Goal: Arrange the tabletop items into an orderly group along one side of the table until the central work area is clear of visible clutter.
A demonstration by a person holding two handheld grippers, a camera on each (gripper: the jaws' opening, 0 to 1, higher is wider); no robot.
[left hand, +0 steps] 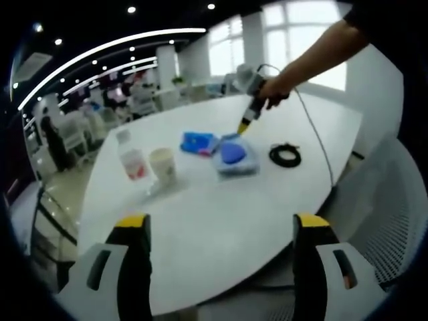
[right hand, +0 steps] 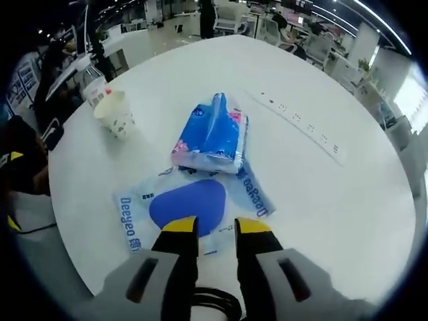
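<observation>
Desk point(left hand: 221, 221) carries clutter mid-surface: my right tongs point(right hand: 214, 227) narrow, empty, poised over wipes pack point(right hand: 190, 207); tissue pack point(right hand: 214, 137) just beyond, cup point(right hand: 114, 114) and bottle point(left hand: 132, 159) apart; left tongs point(left hand: 221, 224) wide, idle. Next I judge: grip wipes pack, slide edgeward

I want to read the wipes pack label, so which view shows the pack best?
The right gripper view. The wipes pack lies flat just beyond the right tongs, large, with its blue oval and side lettering visible. In the left gripper view the wipes pack sits far across the table, small, its print unreadable.
</observation>
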